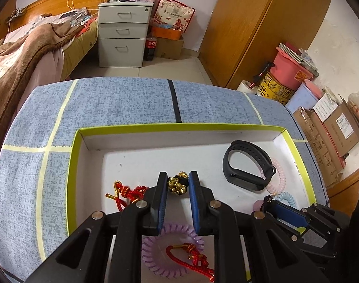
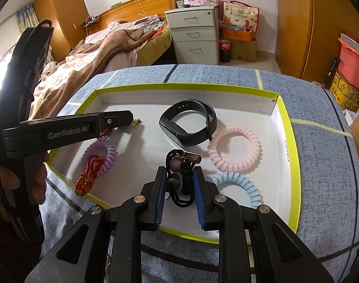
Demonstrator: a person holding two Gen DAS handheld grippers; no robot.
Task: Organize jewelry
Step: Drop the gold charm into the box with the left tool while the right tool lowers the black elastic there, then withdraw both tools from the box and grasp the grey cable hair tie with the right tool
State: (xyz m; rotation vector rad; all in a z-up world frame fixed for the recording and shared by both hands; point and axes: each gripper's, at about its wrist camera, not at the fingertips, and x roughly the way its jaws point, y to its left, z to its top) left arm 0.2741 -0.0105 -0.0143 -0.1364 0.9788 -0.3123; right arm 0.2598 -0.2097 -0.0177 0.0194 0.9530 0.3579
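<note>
blue bench point(image 1: 123, 99) carries a green-rimmed tray point(image 1: 179, 126); left tool point(image 1: 178, 184) brackets the gold charm point(image 1: 177, 182), right tool point(image 2: 179, 179) the black cord point(image 2: 182, 189), both slightly spread; free floor at 12 o'clock.

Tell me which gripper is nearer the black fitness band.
Right. The right gripper sits just in front of the black fitness band, with a black corded charm between its fingers. The left gripper is off to the band's left, around a gold-beaded charm.

Gold-beaded red cord point(image 1: 178, 183), black band point(image 1: 249, 165), coil ties point(image 2: 233, 147) lie in tray point(image 1: 179, 127).
</note>
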